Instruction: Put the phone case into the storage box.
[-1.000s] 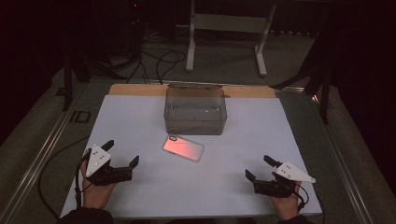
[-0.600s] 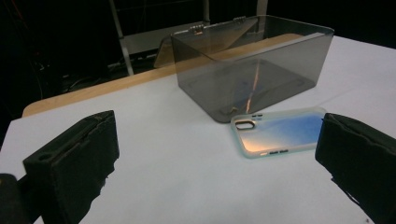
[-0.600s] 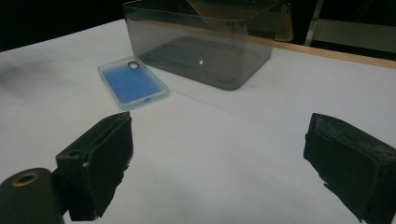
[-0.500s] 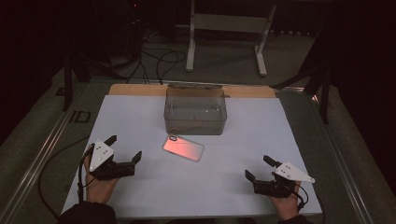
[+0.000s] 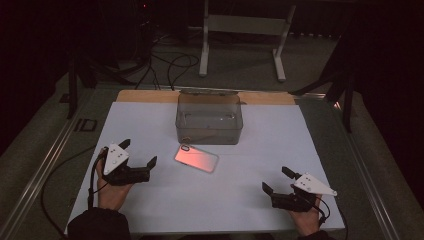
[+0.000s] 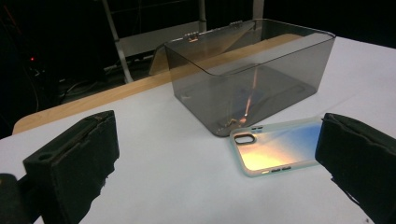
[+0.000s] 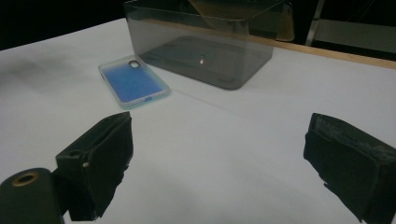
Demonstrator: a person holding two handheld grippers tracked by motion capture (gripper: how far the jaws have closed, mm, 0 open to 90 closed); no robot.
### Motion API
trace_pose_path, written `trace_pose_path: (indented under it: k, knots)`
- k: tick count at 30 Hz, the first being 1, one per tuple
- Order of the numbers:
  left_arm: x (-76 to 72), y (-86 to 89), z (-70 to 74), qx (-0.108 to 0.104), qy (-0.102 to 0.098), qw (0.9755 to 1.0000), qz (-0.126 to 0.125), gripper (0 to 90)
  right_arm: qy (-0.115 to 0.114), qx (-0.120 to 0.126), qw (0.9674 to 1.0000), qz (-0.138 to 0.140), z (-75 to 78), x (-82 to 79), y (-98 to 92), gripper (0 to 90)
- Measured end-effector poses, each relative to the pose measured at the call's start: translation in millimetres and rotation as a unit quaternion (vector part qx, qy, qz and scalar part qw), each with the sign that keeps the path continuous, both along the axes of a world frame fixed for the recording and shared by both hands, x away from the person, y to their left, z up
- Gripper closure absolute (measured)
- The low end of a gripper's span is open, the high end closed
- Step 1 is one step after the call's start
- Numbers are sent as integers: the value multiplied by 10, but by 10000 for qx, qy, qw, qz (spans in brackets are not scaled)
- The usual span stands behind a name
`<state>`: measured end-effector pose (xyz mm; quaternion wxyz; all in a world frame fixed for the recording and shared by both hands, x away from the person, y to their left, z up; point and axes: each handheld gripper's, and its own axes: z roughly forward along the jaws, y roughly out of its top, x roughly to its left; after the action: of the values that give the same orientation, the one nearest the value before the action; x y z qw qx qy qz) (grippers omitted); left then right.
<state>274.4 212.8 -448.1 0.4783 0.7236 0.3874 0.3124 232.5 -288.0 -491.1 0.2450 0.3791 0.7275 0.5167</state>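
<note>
One smoky transparent plastic box [image 5: 209, 120] sits empty on my white desk [image 5: 150, 210]; the iridescent phone case [image 5: 196, 158] lies just beside it, both hand-held grippers, left [image 5: 138, 153] and right [image 5: 278, 180], spread apart.

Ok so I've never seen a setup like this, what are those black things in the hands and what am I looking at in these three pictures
A person sits at a table holding a hand-held claw in each hand: the left claw and the right claw. Each has two black jaws that pinch things.

One picture is taken from above the table. The other two come from small cameras riding on each claw, so the black blocks at the bottom are that claw's own jaws.

On the white sheet lie a phone case and, just behind it, an open see-through box.

Both claws are open and hold nothing. The left one is nearer the case and points toward it.
</note>
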Motion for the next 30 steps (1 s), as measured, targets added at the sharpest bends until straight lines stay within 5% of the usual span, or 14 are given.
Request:
trace_pose_path:
  k: [30]
  knots:
    - [274, -87, -24, 143, 222, 9996, 34, 6, 5, -21, 10000, 26, -4, 1, 11, 81]
